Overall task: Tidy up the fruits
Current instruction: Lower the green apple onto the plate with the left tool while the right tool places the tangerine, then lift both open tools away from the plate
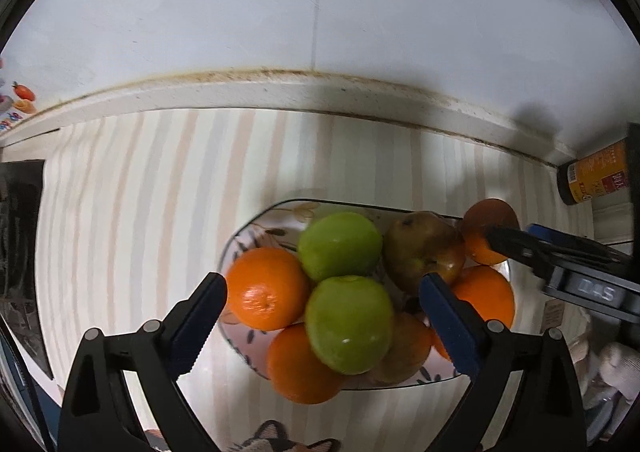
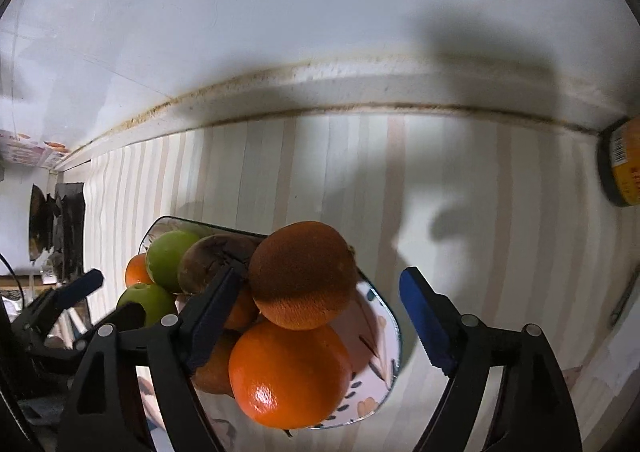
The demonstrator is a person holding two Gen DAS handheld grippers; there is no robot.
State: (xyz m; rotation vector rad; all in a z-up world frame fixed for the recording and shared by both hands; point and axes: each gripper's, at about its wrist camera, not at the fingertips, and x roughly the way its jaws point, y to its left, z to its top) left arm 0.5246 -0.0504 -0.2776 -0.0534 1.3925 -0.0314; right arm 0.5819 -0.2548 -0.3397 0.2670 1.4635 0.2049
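A patterned plate (image 1: 256, 228) on a striped tablecloth holds a pile of fruit: two green apples (image 1: 350, 322), several oranges (image 1: 266, 288) and a brownish pear (image 1: 420, 248). My left gripper (image 1: 322, 306) is open above the pile, its fingers either side of the near green apple. My right gripper (image 2: 324, 288) is open at the plate's (image 2: 384, 332) right end; its fingers stand either side of the top orange (image 2: 302, 274), which rests on another orange (image 2: 290, 372). The right gripper also shows in the left wrist view (image 1: 520, 244) beside the far orange (image 1: 488, 220).
A dirty white ledge (image 1: 280, 92) and wall run along the back of the table. A yellow-labelled jar (image 1: 592, 176) lies at the back right. A dark object (image 1: 20, 232) sits at the left edge. A cat-pattern item (image 1: 276, 438) lies in front of the plate.
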